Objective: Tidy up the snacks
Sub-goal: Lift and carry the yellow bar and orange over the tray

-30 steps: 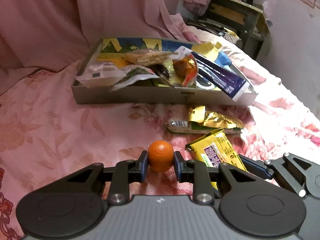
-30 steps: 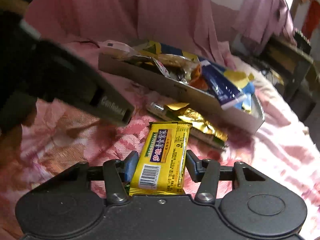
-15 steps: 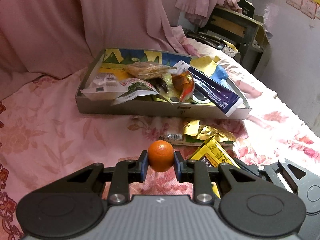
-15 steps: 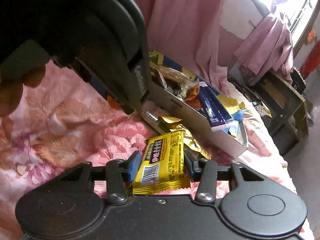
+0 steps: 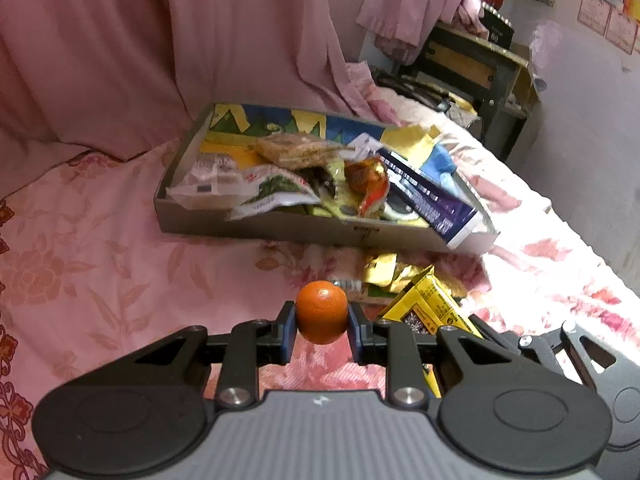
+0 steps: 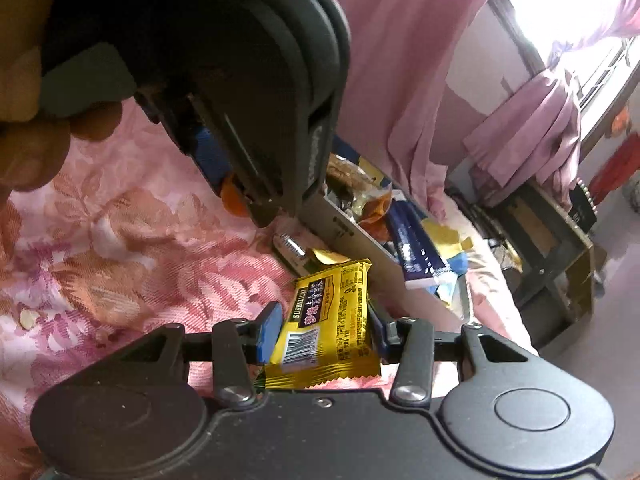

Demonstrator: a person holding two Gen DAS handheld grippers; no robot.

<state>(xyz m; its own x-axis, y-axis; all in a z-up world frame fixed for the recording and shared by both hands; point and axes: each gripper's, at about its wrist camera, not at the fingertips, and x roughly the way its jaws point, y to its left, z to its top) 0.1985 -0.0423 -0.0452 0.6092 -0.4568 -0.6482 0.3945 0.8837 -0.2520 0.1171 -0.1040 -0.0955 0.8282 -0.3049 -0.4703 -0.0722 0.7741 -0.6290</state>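
A small orange (image 5: 322,317) sits off the bed between the blue pads of my left gripper (image 5: 322,320), which is shut on it. In the right wrist view that left gripper (image 6: 236,196) looms at the upper left, with the orange (image 6: 234,202) peeking out. My right gripper (image 6: 324,328) is shut on a yellow snack packet (image 6: 328,320), its barcode end towards the camera. The same yellow packet (image 5: 428,304) shows tilted at the lower right of the left wrist view. Ahead lies a grey cardboard box (image 5: 280,232) piled with snack wrappers.
A gold wrapper (image 5: 384,276) lies on the pink floral bedspread just before the box. A purple packet (image 5: 432,204) hangs over the box's right corner. A person's hand (image 6: 36,128) holds the left gripper. A dark shelf (image 5: 472,60) stands behind the bed.
The right gripper's jaws closed in on the yellow packet and the wrist rolled, tilting the view. The left gripper with the orange now fills the right view's upper left.
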